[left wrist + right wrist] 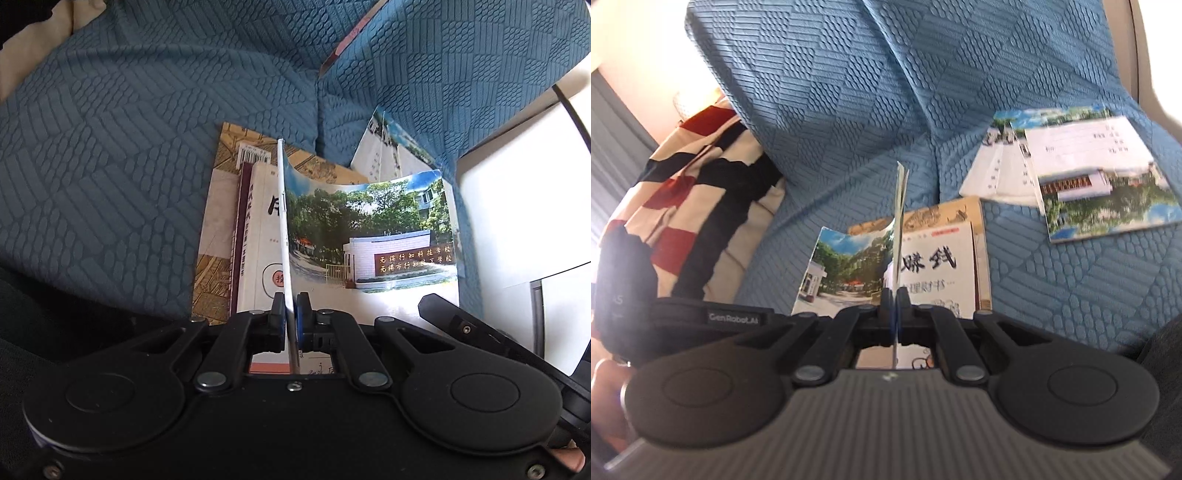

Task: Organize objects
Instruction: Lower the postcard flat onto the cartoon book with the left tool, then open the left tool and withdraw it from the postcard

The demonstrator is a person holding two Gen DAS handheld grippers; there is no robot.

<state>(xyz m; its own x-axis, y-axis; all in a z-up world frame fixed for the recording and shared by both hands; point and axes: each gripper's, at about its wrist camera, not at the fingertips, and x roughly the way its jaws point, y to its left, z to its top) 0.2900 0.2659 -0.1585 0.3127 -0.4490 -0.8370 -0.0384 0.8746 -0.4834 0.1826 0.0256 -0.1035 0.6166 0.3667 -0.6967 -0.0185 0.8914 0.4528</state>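
The school booklet (369, 236) hung above the stacked books (255, 236) on the blue sofa (110, 147), both the left tool (290, 310) and right tool (896, 301) clamped on its edges. Two more booklets (1082, 173) lay unsorted nearby; tidying seemed partway.

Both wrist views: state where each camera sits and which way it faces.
Left wrist: on the left tongs, facing forward at the clamped photo booklet over stacked books on the blue sofa.
Right wrist: on the right tongs, facing the sofa; a hand shows.
Shared: booklet, books, sofa.
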